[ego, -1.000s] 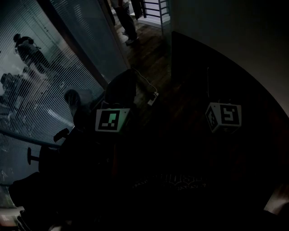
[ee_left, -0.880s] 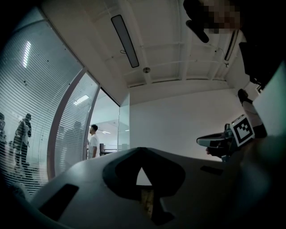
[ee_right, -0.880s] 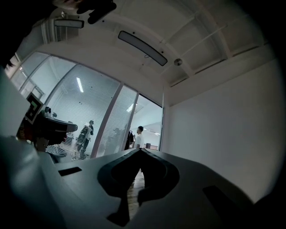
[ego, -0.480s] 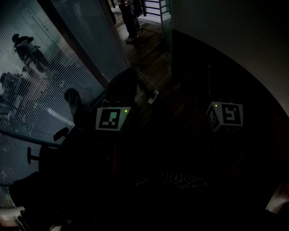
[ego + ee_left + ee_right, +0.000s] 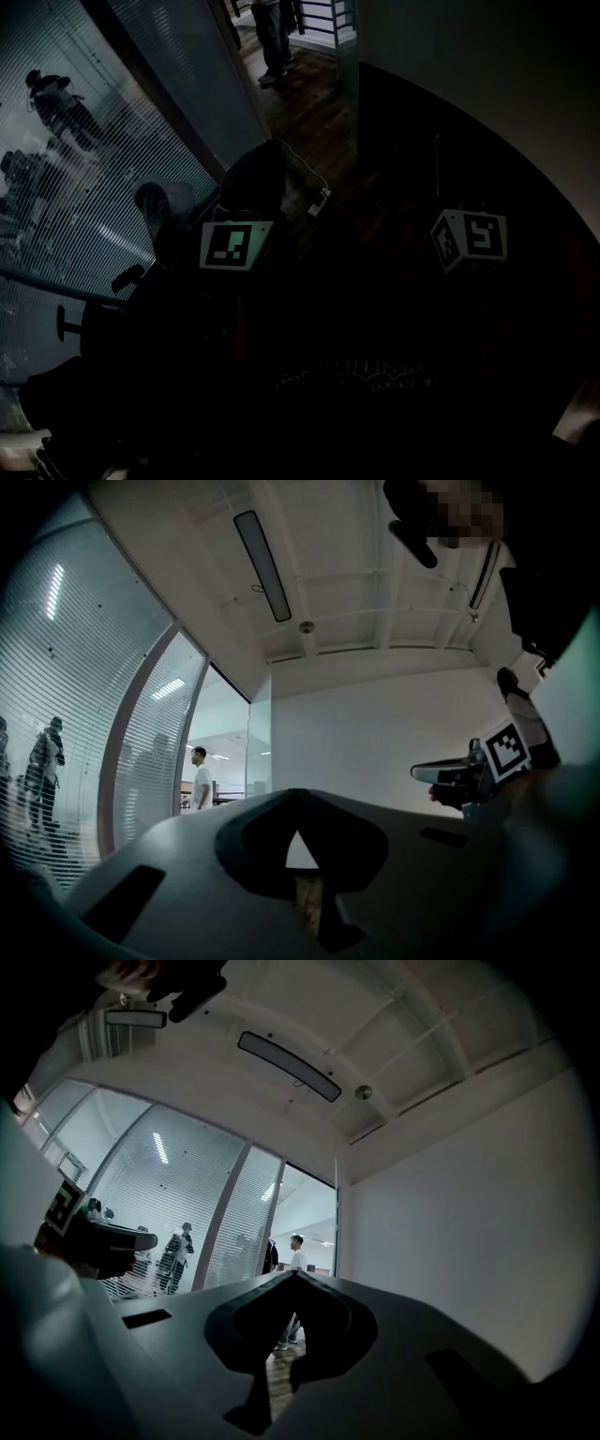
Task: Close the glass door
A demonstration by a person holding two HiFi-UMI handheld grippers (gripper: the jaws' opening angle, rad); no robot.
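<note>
At the far left of the head view there is a glass wall (image 5: pixel 84 187) with fine horizontal blinds. Behind it a person (image 5: pixel 56 98) is visible, dim and small. The lower part of this view is very dark.

The left gripper (image 5: pixel 298 794) is held up in the air. In its own view the two fingers are together at the tips and nothing is between them. Its cube (image 5: pixel 234 247) carries a black and white square marker, a pattern only, without letters.

To the right of the cube, a pale cable with a plug (image 5: pixel 319 199) lies on the dark wood floor (image 5: pixel 309 112). At the top middle, the legs of a standing person (image 5: pixel 272 37) show in the doorway.

The glass door (image 5: pixel 259 747) is ahead of both grippers and well apart from them. It stands just beside the white wall (image 5: pixel 375 733), and the doorway to its left is open.

The right gripper (image 5: pixel 295 1274) is raised too, apart from the left one. Its fingers are also together and they hold nothing. Its cube (image 5: pixel 469 241) shows square markers on two faces.
</note>
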